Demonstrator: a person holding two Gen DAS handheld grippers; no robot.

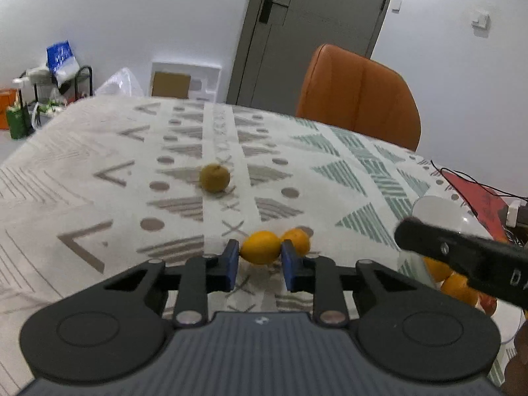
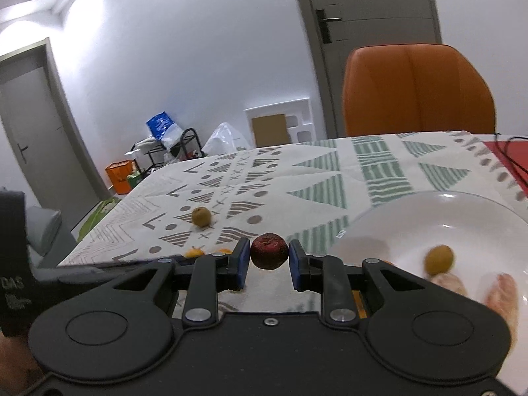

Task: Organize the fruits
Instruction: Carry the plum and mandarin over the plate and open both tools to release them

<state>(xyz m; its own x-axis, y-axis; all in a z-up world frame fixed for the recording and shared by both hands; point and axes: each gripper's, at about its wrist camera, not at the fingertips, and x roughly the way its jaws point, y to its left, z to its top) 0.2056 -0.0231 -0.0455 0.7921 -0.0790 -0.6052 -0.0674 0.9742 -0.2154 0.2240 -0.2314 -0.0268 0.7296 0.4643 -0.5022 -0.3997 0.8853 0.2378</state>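
Left wrist view: the left gripper [image 1: 259, 260] pinches a yellow-orange citrus [image 1: 260, 247] just above the patterned worktop [image 1: 99, 198], another orange [image 1: 298, 240] touching behind it. The right gripper [image 2: 268, 264] clamps a dark red fruit [image 2: 268, 251] — evidently bound for the white plate [image 2: 396, 217] to its right, where a green fruit [image 2: 438, 258] sits.

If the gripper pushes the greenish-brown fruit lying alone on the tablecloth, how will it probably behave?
The greenish-brown fruit looks nearly round, so it would probably roll rather than slide. The patterned tablecloth may slow it a little. Nothing stands close around it, so it could travel some way. It looks small and probably light.
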